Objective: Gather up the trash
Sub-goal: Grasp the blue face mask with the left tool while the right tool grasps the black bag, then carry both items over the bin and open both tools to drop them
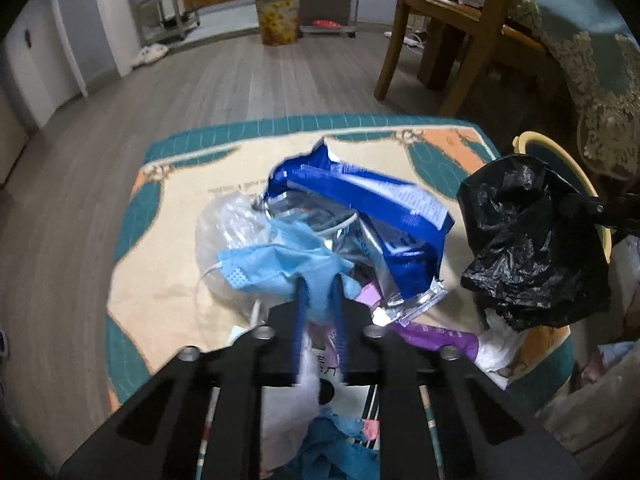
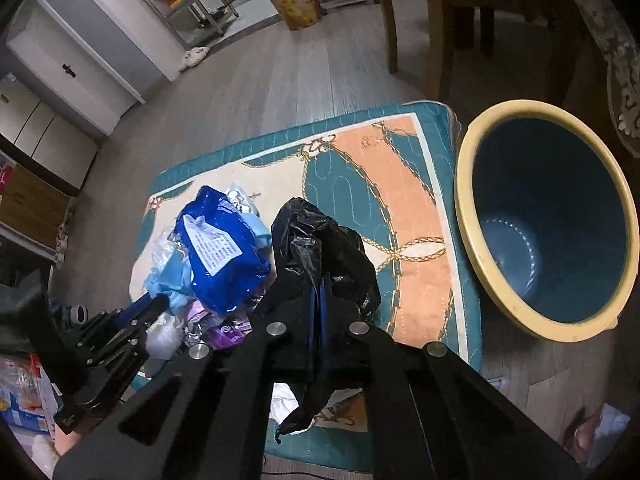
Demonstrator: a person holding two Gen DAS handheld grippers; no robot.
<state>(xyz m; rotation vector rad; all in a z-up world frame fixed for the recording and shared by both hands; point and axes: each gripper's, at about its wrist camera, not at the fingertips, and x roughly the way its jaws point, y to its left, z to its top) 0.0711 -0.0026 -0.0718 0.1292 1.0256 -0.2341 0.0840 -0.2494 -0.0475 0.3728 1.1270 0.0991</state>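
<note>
Black linkage bars fill the bottom of both views. Left gripper (image 1: 320,280): fingers nearly together, pinching the light blue face mask (image 1: 276,264) at their tips; the mask is crumpled on top of the trash pile. Just past my left fingertips sits a clear plastic bag (image 1: 228,224), and beyond and to the right of them a torn blue foil wrapper (image 1: 360,208). A purple wrapper (image 1: 436,336) lies to the right of the left fingers, close to their base; white tissue under them, blurred, so that's probably what it is. Right gripper (image 2: 318,280): fingers pressed together on the black plastic bag (image 2: 320,240), which bunches around the tips and hangs below them, seemingly lifted off the mat. All the trash sits on the patterned mat (image 2: 400,200) on the wood floor. To the right of my right fingers, just off the mat's edge, stands the yellow-rimmed bin (image 2: 468,216) with a blue inside, tilted mouth toward me, nothing visible in it.
</note>
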